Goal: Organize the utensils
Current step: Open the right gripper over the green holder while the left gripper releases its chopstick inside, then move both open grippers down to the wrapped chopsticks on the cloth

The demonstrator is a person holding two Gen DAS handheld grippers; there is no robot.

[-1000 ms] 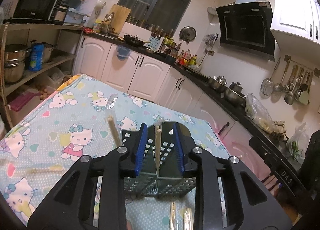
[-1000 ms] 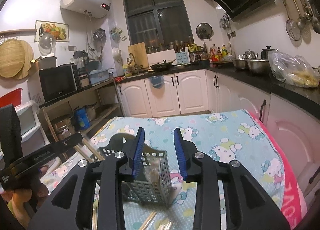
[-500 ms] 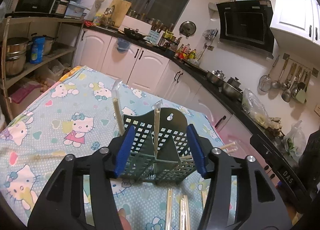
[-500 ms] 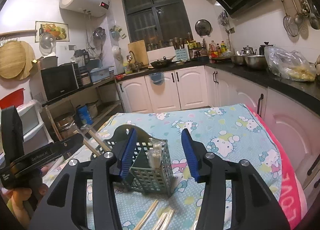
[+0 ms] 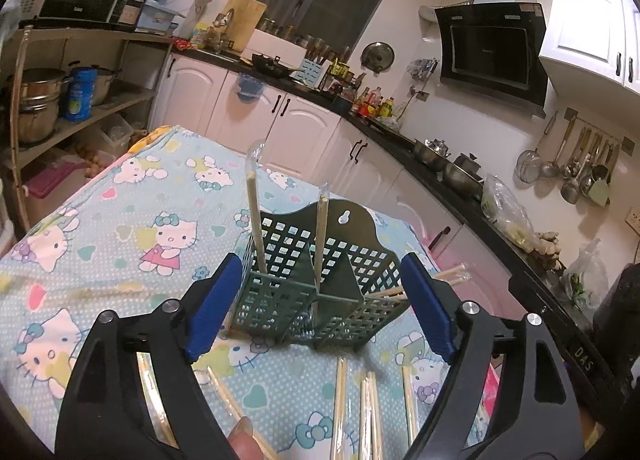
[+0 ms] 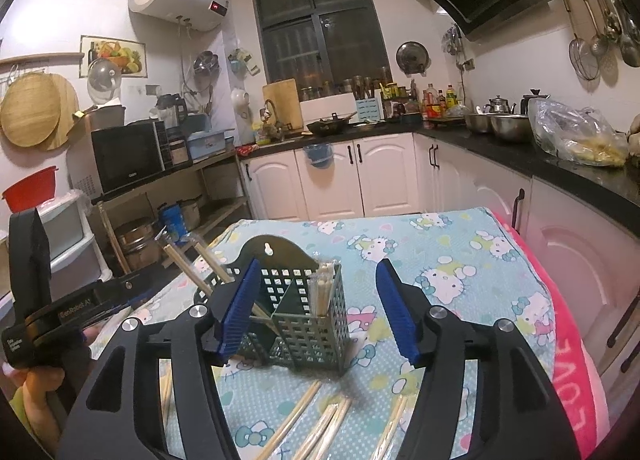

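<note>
Since the earlier frames both my grippers have drawn back from the green utensil caddy [image 5: 316,296] and their jaws have just been opening. My left gripper [image 5: 320,308] now stands released, its blue pads flanking the caddy at 9 and 3 o'clock without touching. My right gripper [image 6: 316,312] is likewise released, the caddy at 12 o'clock between its pads. Two wrapped chopsticks [image 5: 256,216] stand in the caddy; loose chopsticks [image 6: 320,424] lie on the tablecloth [image 5: 120,228] at 6 o'clock

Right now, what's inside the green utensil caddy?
Utensil caddy: two wrapped chopstick pairs stand in the left compartments; a bundle of chopsticks fills the right one. The perforated walls hide the compartment floors.
</note>
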